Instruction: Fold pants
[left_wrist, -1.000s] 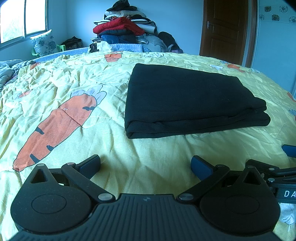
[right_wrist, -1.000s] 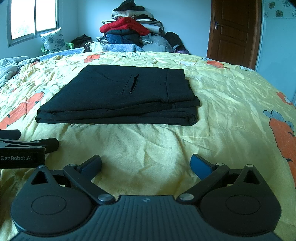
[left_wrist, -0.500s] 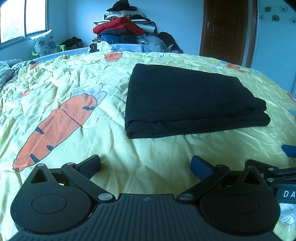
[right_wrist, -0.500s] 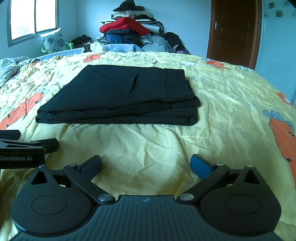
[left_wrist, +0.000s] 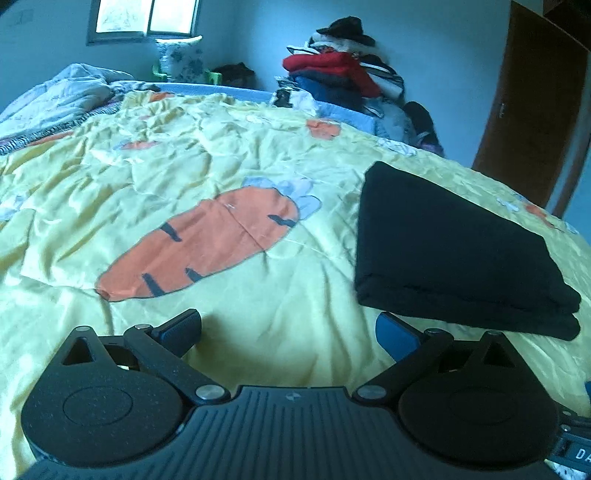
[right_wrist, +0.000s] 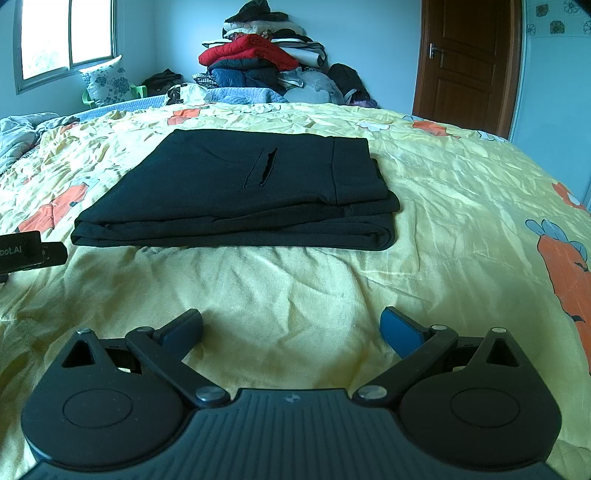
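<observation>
The bed (right_wrist: 461, 206) took up nearly the whole of both views, its yellow carrot-print cover (left_wrist: 258, 288) wrinkled but lying flat enough to serve as the folding surface. At the far side a heap of clothes (right_wrist: 258, 62) was stacked against the wall, well apart from the work, which suggested things set aside and not in play.

The black pants (right_wrist: 236, 192) lay in the middle of the bed as a compact rectangle of several stacked layers — the waistband end and a pocket slit on top, the thick folded edge toward the right camera. Squared up like that and held by nothing, they looked to be folded already, so the task was judged done or all but done.

The right gripper (right_wrist: 291, 328) sat low over bare cover, its jaws spread wide with only quilt between them; the pants lay straight ahead of it, clearly apart from the fingertips. The left gripper (left_wrist: 288, 328) likewise had its jaws wide apart and gripped nothing. Its view was tilted, and the pants (left_wrist: 454, 243) stood ahead and off to the right of it — the near corner of the bundle just beyond the right-hand blue pad (left_wrist: 397, 332), though whether it touched could not be told. Neither pair of jaws closed on cloth, which fitted hands drawn clear of a finished fold.
</observation>
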